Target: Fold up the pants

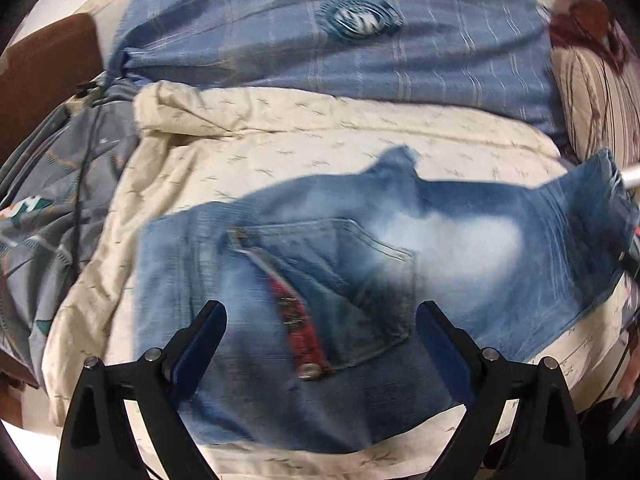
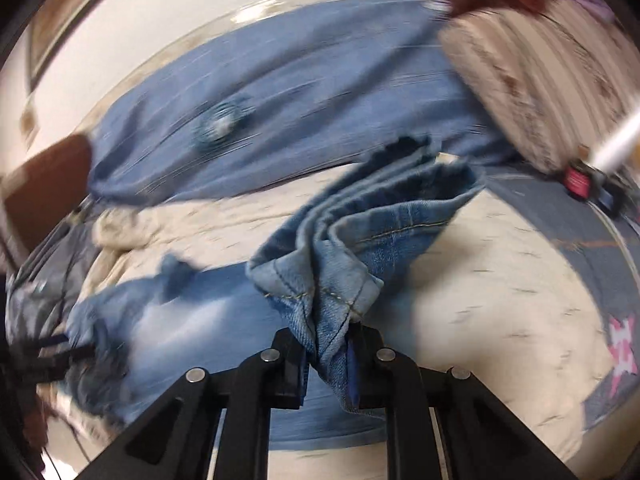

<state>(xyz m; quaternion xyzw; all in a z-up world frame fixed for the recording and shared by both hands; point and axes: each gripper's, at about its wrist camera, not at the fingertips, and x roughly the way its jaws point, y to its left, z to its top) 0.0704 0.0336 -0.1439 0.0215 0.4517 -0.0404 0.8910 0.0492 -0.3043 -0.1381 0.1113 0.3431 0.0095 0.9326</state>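
Cream bedspread (image 1: 280, 136) under half-folded jeans (image 1: 460, 240)

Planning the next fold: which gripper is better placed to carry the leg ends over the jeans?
Right. The right gripper is shut on the bunched hems of the jeans. The left gripper hovers open above the back pocket, holding nothing.

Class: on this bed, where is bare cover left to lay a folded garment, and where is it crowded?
Free: the cream quilt between the jeans and the blue striped sheet, and right of the right gripper with its bunched hem. Crowded: the grey bedding heaped left.
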